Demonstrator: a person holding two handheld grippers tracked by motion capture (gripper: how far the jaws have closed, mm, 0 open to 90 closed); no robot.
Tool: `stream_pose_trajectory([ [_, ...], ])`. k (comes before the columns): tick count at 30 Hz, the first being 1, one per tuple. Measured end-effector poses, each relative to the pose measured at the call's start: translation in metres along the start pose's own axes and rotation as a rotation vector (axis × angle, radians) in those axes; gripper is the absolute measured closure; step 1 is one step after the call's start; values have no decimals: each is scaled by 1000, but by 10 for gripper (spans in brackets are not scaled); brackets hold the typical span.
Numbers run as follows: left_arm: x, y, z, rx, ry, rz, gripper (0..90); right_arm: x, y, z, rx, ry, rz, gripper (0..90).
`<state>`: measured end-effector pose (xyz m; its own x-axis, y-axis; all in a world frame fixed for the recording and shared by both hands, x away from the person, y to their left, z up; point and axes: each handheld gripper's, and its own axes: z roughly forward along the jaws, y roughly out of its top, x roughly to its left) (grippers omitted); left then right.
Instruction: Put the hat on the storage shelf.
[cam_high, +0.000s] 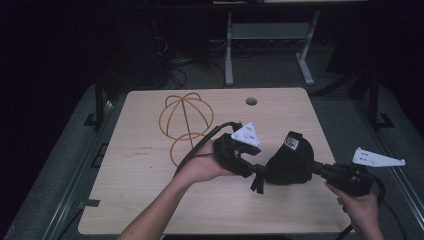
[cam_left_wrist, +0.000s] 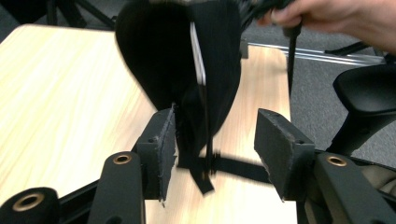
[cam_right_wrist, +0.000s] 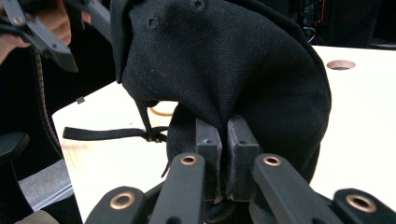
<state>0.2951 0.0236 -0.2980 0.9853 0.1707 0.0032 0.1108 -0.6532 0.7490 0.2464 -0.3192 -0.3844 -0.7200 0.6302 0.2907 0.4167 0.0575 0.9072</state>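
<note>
Above the table's near right part (cam_high: 150, 200), my right gripper (cam_right_wrist: 223, 140) pinches the black cap (cam_high: 290, 162) tight and holds it up; my left gripper (cam_left_wrist: 215, 140) gapes wide around its dangling strap (cam_left_wrist: 233, 164), gripping nothing

Cap (cam_high: 289, 160): black woven fabric, with a black strap (cam_right_wrist: 100, 133) and a white label (cam_left_wrist: 198, 56) inside. Counter (cam_high: 150, 190): pale wood grain, with a dark round hole (cam_high: 251, 101) near the far edge. Wire frame (cam_high: 185, 122): orange-yellow. Left gripper (cam_left_wrist: 212, 140): black, with black fingers (cam_left_wrist: 161, 144) and brass-coloured rivets; its top plate (cam_high: 246, 134) is white-grey. Right gripper (cam_right_wrist: 223, 140): black, with the same brass-coloured rivets and a white-grey plate (cam_high: 375, 159). Floor (cam_high: 350, 115): dark grey.
</note>
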Motion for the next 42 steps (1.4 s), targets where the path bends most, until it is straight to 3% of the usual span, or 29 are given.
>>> stream_pose_trajectory([
  [8,0,-36,-6,-1,32,-17,457,-2,16,3,30,17,-13,855],
  [24,-1,-108,-9,-16,74,-99,406,-5,45,9,52,30,-25,855],
  [31,-2,-124,-11,-19,84,-121,377,-3,62,12,51,35,-42,854],
  [32,-3,-128,-11,-18,102,-123,367,-3,64,13,53,34,-46,854],
  [42,-5,-142,-9,3,134,-103,326,4,89,21,61,41,-84,854],
])
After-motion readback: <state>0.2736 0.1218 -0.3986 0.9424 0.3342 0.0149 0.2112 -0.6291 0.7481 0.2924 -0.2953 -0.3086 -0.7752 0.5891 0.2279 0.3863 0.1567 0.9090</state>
